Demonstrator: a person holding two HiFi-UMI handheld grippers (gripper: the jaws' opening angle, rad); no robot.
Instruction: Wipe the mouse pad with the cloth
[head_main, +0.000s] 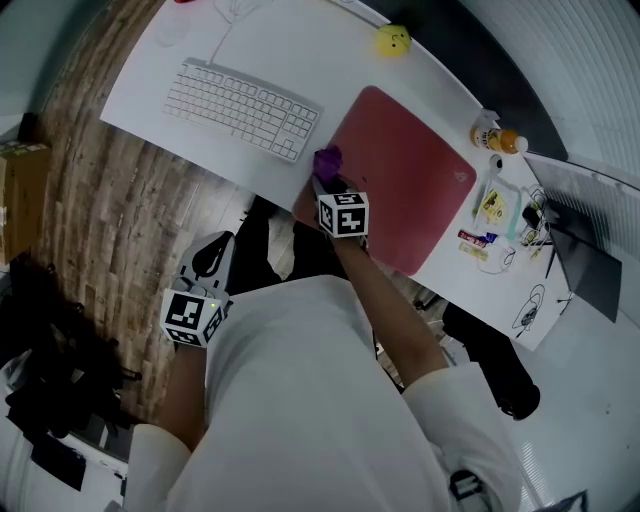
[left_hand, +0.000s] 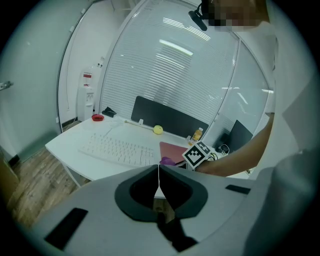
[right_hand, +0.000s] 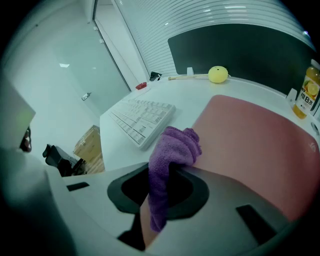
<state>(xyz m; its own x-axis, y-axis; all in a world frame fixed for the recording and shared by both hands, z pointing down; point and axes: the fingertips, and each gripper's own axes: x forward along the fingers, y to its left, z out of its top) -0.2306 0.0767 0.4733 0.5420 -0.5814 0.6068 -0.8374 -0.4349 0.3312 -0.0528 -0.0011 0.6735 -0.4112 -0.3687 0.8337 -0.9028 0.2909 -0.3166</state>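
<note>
The white desk (head_main: 150, 80) carried a red mouse pad (head_main: 410, 190), with a white keyboard (head_main: 240, 107) just beside it. The left gripper (left_hand: 159, 176) was held off the desk, its fingers pressed together on nothing. The right gripper (right_hand: 161, 172) had its fingers pinching a purple cloth (right_hand: 175, 145) at the pad's edge nearest the keyboard.

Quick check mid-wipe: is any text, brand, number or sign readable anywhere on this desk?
Nothing reads clearly.
Orange drink bottle: label print too blurred.
White keyboard: key legends too small.
Pink mouse pad: corner logo too small.
Yellow packet: print too small.
Purple cloth: no print visible.
</note>
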